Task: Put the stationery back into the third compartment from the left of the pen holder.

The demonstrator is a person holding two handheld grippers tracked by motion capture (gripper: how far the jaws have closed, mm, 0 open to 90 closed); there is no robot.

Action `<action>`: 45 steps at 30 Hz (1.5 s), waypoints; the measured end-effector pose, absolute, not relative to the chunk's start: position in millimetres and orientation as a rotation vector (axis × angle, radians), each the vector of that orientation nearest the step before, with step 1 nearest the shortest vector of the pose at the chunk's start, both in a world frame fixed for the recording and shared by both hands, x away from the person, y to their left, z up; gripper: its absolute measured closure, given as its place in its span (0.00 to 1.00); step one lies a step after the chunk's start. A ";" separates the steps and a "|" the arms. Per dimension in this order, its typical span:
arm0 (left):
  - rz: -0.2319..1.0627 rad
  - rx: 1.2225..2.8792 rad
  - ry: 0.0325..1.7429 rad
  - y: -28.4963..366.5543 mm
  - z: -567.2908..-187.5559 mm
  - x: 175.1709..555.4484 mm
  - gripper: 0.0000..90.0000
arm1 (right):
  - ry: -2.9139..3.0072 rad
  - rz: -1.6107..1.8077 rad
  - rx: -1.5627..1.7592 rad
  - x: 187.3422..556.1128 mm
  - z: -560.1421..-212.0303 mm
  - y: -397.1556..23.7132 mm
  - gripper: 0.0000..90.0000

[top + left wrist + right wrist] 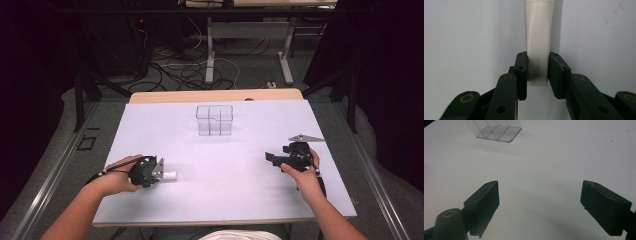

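The white table point(225, 165) carries a clear divided box point(214, 120) toward its far edge, and everything else sits on the person's side of that box. Nearer and to the left of the box, the left gripper point(537, 72) is clamped on the crimped end of a white tube point(538, 45). The tube lies flat on the table, its long axis running straight out from the jaws and pointing right across the table, with its cap end away from the pads. Nearer and to the right of the box, the right gripper point(540, 207) holds its jaws wide apart, with nothing between them — aimed toward the box. The left hand point(117, 177) already has the tube, so any lift toward the box likely starts there — and the tube would have to be tipped upright to drop into a compartment.
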State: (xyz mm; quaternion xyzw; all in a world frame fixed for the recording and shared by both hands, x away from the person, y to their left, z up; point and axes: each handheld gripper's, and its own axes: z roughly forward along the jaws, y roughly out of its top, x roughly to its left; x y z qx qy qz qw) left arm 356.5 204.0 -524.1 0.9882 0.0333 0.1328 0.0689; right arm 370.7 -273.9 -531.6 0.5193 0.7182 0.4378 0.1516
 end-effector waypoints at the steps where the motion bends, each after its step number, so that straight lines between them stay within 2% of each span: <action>1: 0.397 2.974 0.102 204.2 -524.2 356.7 0.79 | 2.062 1.257 1.491 370.7 -531.6 -273.7 0.16; 16: 0.396 2.970 0.136 204.1 -523.4 357.8 0.79 | 2.065 1.256 1.492 370.6 -531.8 -274.1 0.16; 33: 0.441 2.866 0.318 209.4 -513.4 360.9 0.79 | 2.065 1.253 1.491 370.8 -532.7 -273.7 0.16; 45: 0.490 2.700 0.561 219.8 -501.4 371.5 0.79 | 2.065 1.254 1.491 370.9 -533.0 -273.6 0.16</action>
